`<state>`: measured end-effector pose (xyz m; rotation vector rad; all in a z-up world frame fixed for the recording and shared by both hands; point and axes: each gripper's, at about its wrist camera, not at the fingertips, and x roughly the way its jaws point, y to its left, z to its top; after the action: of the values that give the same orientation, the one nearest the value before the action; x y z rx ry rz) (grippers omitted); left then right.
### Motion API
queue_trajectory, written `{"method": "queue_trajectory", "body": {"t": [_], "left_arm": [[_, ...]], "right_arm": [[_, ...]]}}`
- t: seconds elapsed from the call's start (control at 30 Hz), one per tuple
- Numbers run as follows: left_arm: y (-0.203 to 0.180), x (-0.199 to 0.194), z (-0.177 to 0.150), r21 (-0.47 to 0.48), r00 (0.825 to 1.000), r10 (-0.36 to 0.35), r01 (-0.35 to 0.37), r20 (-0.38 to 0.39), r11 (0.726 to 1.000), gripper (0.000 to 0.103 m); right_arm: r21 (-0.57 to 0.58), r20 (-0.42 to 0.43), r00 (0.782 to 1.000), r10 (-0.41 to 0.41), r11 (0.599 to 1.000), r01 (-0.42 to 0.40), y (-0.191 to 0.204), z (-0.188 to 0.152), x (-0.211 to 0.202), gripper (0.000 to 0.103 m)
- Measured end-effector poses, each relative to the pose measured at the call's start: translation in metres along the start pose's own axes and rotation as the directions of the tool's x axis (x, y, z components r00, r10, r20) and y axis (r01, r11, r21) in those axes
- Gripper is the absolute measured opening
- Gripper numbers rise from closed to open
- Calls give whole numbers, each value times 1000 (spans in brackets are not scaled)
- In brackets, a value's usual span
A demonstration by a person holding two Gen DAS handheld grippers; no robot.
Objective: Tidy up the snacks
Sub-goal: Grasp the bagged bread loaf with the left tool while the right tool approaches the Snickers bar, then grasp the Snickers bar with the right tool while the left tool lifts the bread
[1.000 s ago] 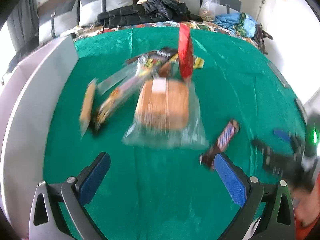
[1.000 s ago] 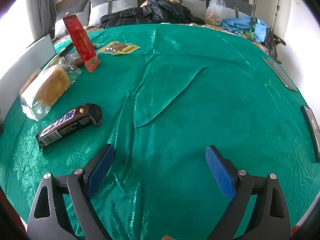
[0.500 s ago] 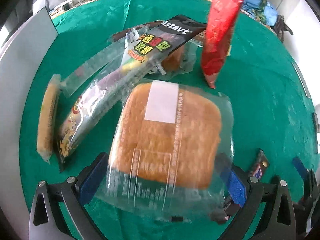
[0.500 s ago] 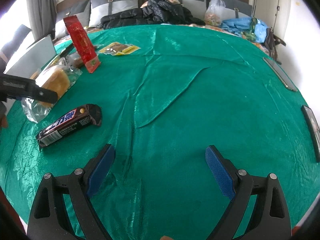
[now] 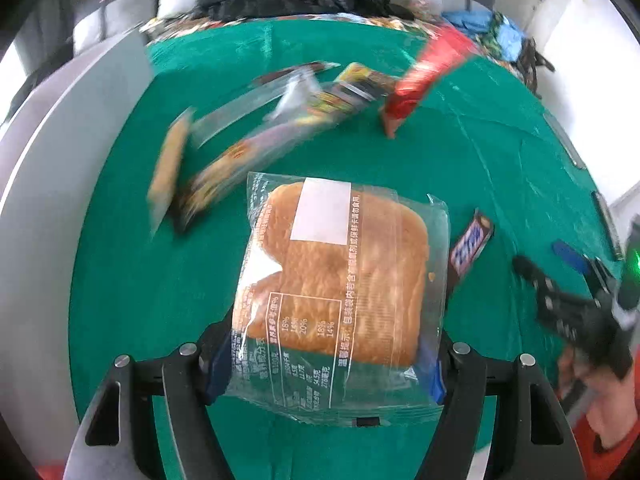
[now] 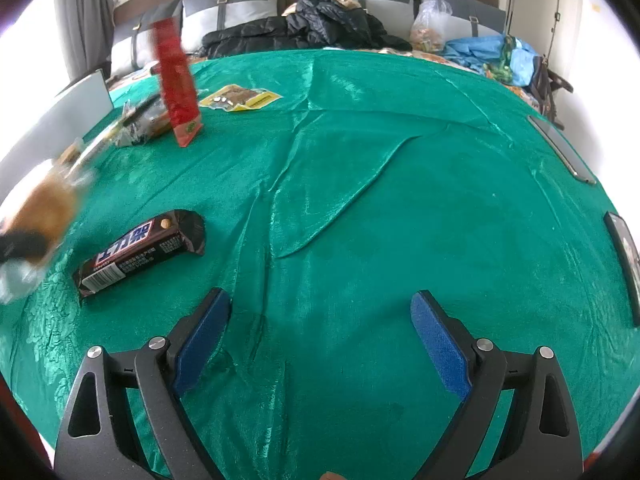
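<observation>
1. Since the earlier frame, the bagged bread (image 5: 340,280) is seen clamped between the closing left gripper (image 5: 324,364) pads.
2. The right gripper (image 6: 320,344) is held open over green cloth (image 6: 400,200), the chocolate bar (image 6: 140,252) ahead-left.

The cloth (image 6: 360,200) is green with a faint leaf pattern. The bread (image 5: 340,272) is golden-brown in a clear bag with white print. The pouch (image 6: 176,80) is red; the bar (image 6: 140,252) is dark brown.

A black jacket (image 6: 304,26) lies on the grey cushions (image 6: 224,16) at upper centre, with a blue bag (image 6: 492,54) at upper right.
</observation>
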<state>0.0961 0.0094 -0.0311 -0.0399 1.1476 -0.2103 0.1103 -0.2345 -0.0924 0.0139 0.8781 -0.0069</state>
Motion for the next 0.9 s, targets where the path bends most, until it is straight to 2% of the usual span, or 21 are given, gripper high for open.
{"method": "queue_trajectory", "body": {"t": [0.27, 0.43, 0.6, 0.77, 0.9], "left_arm": [[47, 6, -34, -147, 999, 44, -43, 7, 988, 73], [40, 10, -36, -87, 995, 97, -94, 31, 992, 74], [36, 20, -31, -90, 993, 110, -107, 29, 990, 77], [27, 27, -32, -31, 986, 164, -163, 30, 986, 87], [28, 28, -33, -41, 986, 164, -162, 31, 986, 92]], "right_arm": [[0, 1, 1000, 0, 1000, 0, 0, 0, 0, 94], [0, 2, 1000, 0, 1000, 0, 0, -1, 0, 94], [1, 2, 1000, 0, 1000, 0, 0, 0, 0, 94], [1, 3, 1000, 0, 1000, 0, -1, -1, 0, 94], [1, 3, 1000, 0, 1000, 0, -1, -1, 1, 94]]}}
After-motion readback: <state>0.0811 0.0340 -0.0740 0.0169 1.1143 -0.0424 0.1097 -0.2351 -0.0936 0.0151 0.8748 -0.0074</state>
